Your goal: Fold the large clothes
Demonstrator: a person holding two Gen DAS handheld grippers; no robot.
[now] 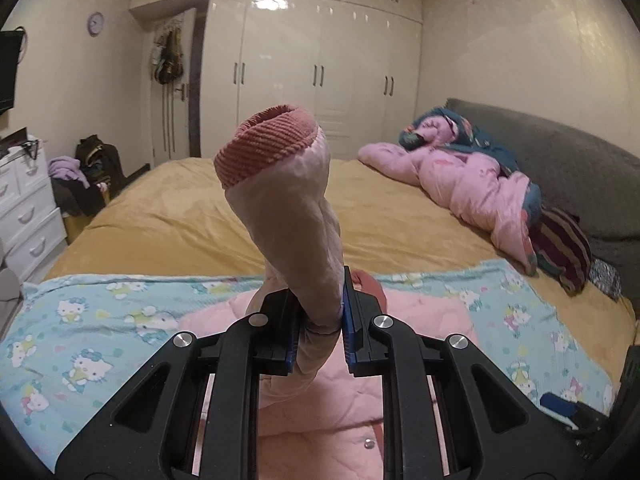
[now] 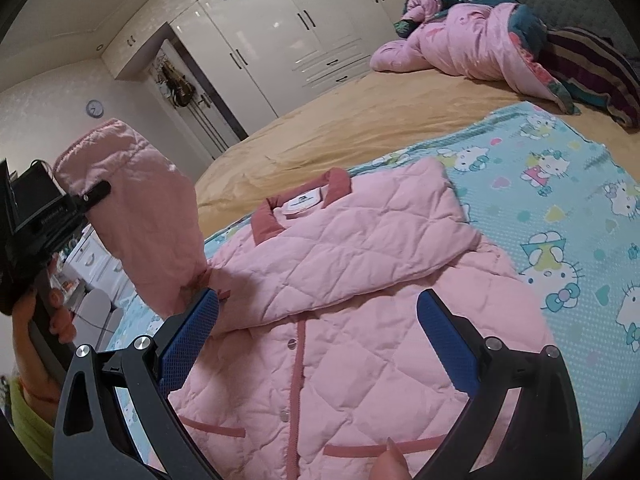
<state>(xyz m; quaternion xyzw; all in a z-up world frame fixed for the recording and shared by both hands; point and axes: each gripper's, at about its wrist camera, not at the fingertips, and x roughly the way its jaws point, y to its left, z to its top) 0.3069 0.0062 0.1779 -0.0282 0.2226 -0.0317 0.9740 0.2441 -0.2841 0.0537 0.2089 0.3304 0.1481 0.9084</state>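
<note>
A bed (image 1: pixel 192 216) with a mustard sheet fills most of both views. Behind it a glossy white wardrobe (image 1: pixel 320 76) covers the far wall. Along the headboard side lies a heap of bedding (image 1: pixel 472 184), pink and dark blue, with a striped cloth (image 1: pixel 564 248) at its near end. Across the near part of the bed lies a light blue blanket (image 2: pixel 560 208) printed with cartoon cats.

On the blanket lies the jacket (image 2: pixel 340 280), pink and quilted, front up, its snaps closed down a darker pink placket. Its collar (image 2: pixel 304 208), darker pink with a white label inside, points toward the far end of the bed. One side of the jacket is already folded over the chest.

The other sleeve (image 1: pixel 296 216) is lifted off the blanket and stands up in the air, its ribbed dark pink cuff (image 1: pixel 264 144) at the top. The left gripper (image 1: pixel 320 332) has its jaws pinching this sleeve below the cuff, the blue pads pressed against the fabric from both sides. In the right wrist view a hand (image 2: pixel 36 316) holds that gripper's handle at the left edge.

The right gripper (image 2: pixel 318 340) hangs over the jacket's front with its jaws spread wide and nothing between them. A fingertip (image 2: pixel 390 460) shows at the bottom edge.

A white chest of drawers (image 1: pixel 28 208) stands left of the bed, and a small round clock (image 1: pixel 96 23) hangs on the wall.
</note>
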